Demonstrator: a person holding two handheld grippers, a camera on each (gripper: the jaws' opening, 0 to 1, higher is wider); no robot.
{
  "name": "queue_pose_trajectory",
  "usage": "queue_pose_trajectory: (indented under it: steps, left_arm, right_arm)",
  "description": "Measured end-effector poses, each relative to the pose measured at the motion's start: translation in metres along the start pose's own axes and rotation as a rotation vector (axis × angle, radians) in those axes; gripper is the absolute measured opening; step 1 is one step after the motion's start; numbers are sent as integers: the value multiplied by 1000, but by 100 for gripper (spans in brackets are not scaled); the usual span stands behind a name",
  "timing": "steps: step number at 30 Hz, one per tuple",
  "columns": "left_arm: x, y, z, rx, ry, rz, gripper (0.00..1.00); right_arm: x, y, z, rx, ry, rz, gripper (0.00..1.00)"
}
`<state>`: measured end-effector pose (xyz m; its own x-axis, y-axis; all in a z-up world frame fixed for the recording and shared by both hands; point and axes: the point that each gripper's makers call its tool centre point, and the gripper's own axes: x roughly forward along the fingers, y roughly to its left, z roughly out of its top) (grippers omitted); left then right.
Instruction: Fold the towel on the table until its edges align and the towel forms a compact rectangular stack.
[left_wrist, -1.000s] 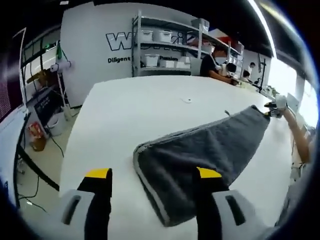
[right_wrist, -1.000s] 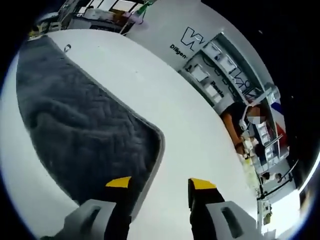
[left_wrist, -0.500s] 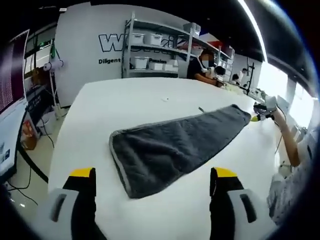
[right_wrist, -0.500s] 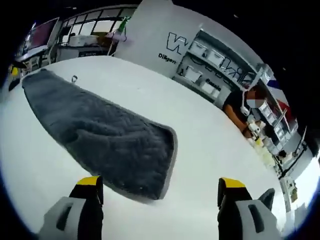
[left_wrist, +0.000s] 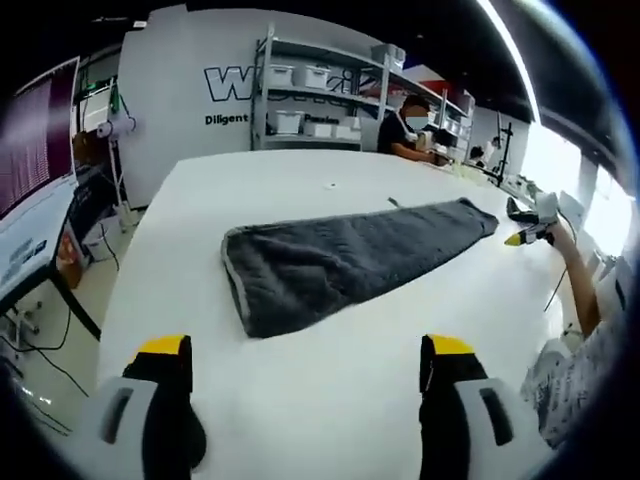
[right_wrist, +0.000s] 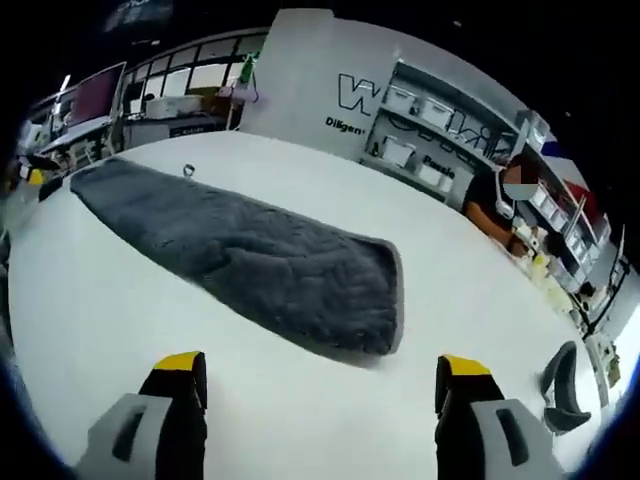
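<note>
Currently, the grey towel (left_wrist: 350, 260) lies flat as a long strip on the white table (left_wrist: 300, 390), with my left gripper (left_wrist: 300, 352) and right gripper (right_wrist: 318, 366) each facing one short end, jaws spread wide and holding nothing. To fold well, I should pinch both corners of one short end squarely, lift, then carry it over until its edge meets the far edge.

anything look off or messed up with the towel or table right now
Nothing stands out. The grey towel lies flat in one long strip on the white table, no bunching or overhang visible. A small hanging loop pokes out along one long edge. Both grippers hold their jaws wide open, clear of the cloth.
</note>
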<state>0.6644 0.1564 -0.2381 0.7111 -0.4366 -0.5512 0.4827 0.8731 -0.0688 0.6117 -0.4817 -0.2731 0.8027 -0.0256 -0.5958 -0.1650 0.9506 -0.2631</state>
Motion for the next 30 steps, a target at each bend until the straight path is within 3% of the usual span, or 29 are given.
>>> queue_pose_trajectory:
  steps: [7,13,17,19,21,26,30]
  left_arm:
    - [-21,5,-1,4,-29,74,99]
    - [-26,-10,2,-10,-98,102,98]
    - [-21,-23,-16,28,-50,120,97]
    - [-21,-28,-34,109,41,140,97]
    - [-21,-35,-47,127,91,155,97]
    - [-18,-51,-48,39,32,75,95]
    - [-22,-50,-47,3,-2,86,95]
  right_arm:
    - [-12,22,1,19,-40,9,96]
    - [-19,47,-9,10,-29,45,94]
    - [-21,55,-8,21,-37,67,94]
    - [-22,56,-9,26,-27,74,93]
    - [-25,54,-9,42,-39,67,93]
    - [-31,52,-13,56,-42,46,93]
    - [-35,52,-15,63,-46,41,94]
